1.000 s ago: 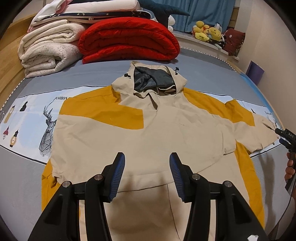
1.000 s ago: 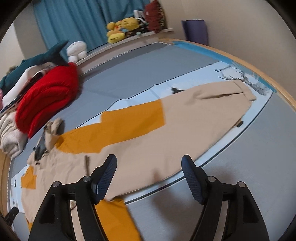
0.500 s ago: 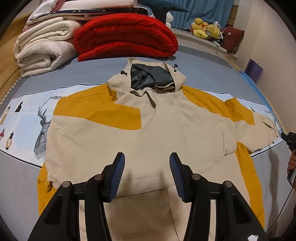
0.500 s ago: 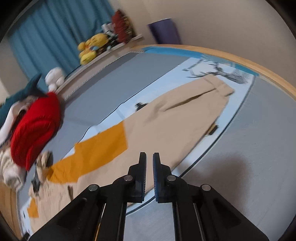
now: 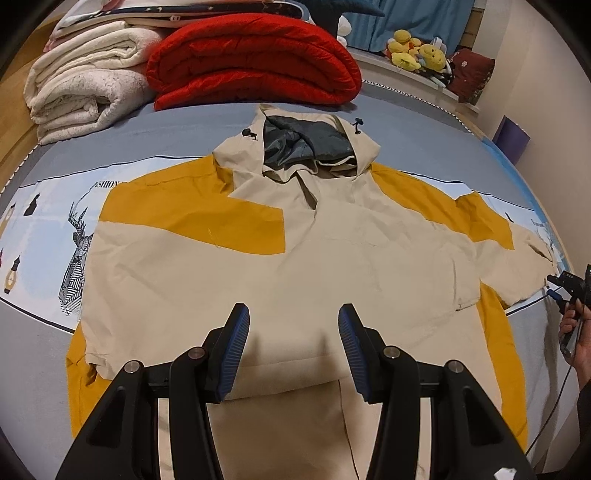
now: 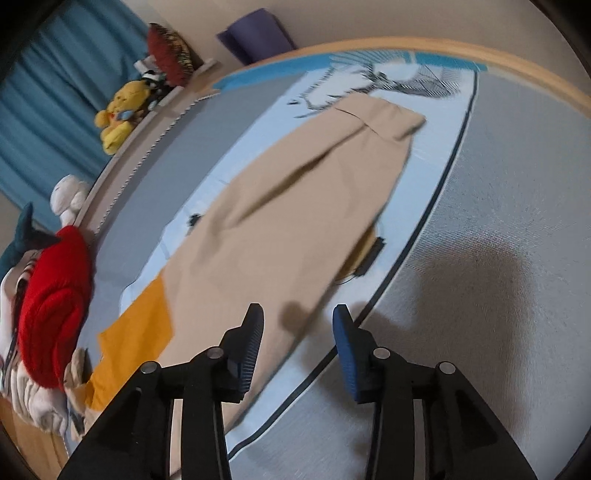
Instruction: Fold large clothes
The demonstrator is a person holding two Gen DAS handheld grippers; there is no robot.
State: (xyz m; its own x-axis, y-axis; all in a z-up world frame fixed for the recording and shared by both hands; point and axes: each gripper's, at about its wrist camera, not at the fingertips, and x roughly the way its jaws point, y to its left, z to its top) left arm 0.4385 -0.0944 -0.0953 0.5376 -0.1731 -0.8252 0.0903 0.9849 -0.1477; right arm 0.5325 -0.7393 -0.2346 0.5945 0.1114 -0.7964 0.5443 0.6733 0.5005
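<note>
Right wrist view is motion-blurred; the jacket's [image 6: 295,221] hem runs off the left-wrist frame's bottom edge.

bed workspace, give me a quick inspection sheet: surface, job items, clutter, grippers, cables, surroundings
surface: bed sheet, grey with a pale printed band, deer drawings on it
job's things: beige and mustard hooded jacket spread flat, hood toward the bedding pile, one sleeve stretched out sideways
clutter: folded red quilt, white blankets, yellow plush toys
grippers: left gripper open above the jacket's lower front, holding nothing; right gripper opening above the sleeve's edge, nothing between the pads
cables: thin cable below the person's hand
surroundings: blue curtain, purple roll by the wall
</note>
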